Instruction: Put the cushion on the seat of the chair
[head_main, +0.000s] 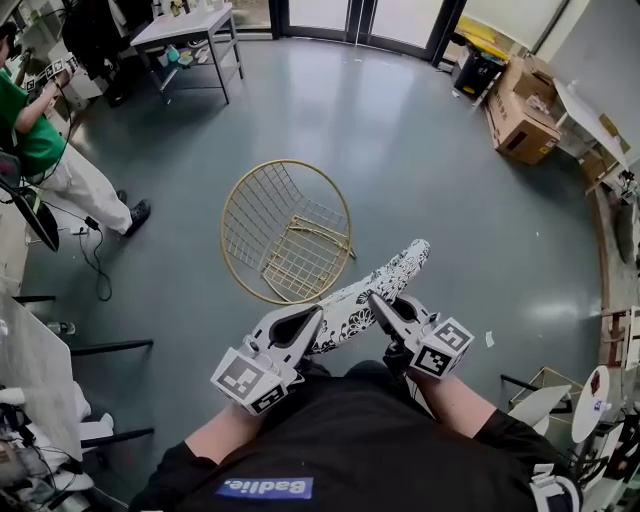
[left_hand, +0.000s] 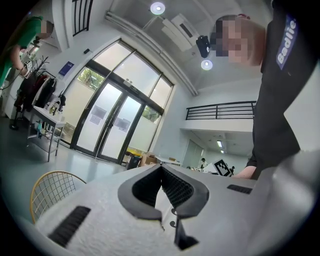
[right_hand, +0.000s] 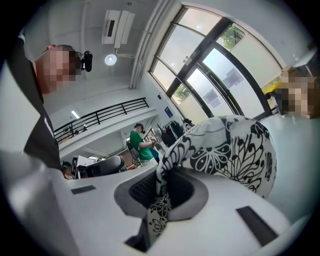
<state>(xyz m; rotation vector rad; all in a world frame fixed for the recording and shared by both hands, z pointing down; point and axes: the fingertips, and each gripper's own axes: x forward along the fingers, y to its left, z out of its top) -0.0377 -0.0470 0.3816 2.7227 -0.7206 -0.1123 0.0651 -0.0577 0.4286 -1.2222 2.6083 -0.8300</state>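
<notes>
A gold wire chair (head_main: 285, 232) stands on the grey floor just ahead of me, and its rim (left_hand: 50, 192) shows at the lower left of the left gripper view. The black-and-white patterned cushion (head_main: 385, 278) hangs in the air between both grippers, close to my body and nearer than the chair. My left gripper (head_main: 318, 318) is shut on the cushion's near edge; only a thin white sliver of cushion (left_hand: 162, 202) shows between its jaws (left_hand: 161, 171). My right gripper (head_main: 375, 298) is shut on a fold of the cushion (right_hand: 230, 155), which bulges past its jaws (right_hand: 162, 175).
A person in a green top (head_main: 35, 130) stands at the far left beside desks, with a cable (head_main: 95, 250) trailing on the floor. A metal table (head_main: 190, 30) stands at the back by glass doors. Cardboard boxes (head_main: 520, 120) sit at the back right.
</notes>
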